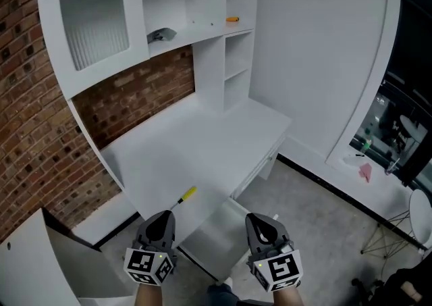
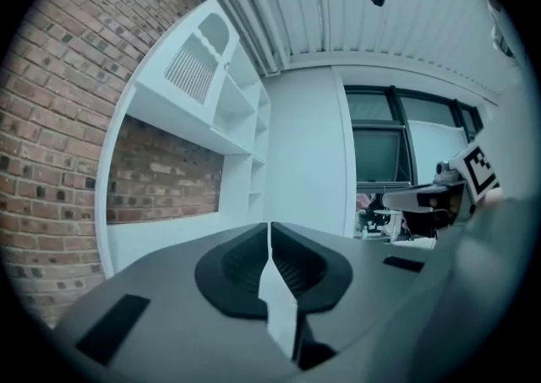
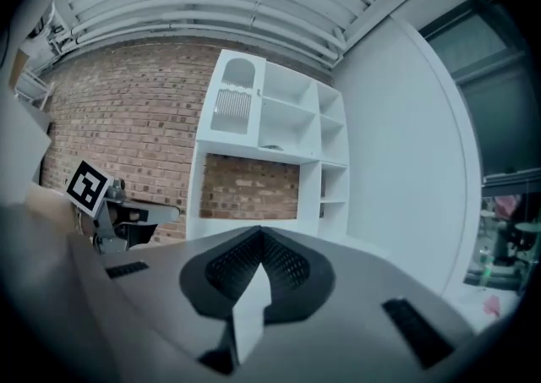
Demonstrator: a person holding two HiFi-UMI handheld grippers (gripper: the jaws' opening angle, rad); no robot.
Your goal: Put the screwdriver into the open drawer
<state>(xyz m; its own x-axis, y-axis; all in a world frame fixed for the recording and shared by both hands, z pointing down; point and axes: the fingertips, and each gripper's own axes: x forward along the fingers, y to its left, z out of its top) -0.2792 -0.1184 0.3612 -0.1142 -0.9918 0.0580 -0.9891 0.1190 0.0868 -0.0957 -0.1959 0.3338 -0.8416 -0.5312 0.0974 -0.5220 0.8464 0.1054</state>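
Head view: I see the screwdriver (image 1: 187, 194) near the desk (image 1: 202, 142) front edge, only its yellow handle clear. Left gripper (image 1: 162, 220) and right gripper (image 1: 256, 222) sit clenched, empty, below that edge, partly hiding the open drawer (image 1: 216, 229).

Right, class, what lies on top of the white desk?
Only a yellow-handled screwdriver, near the front edge of the desk. The left gripper hides a little of that edge.
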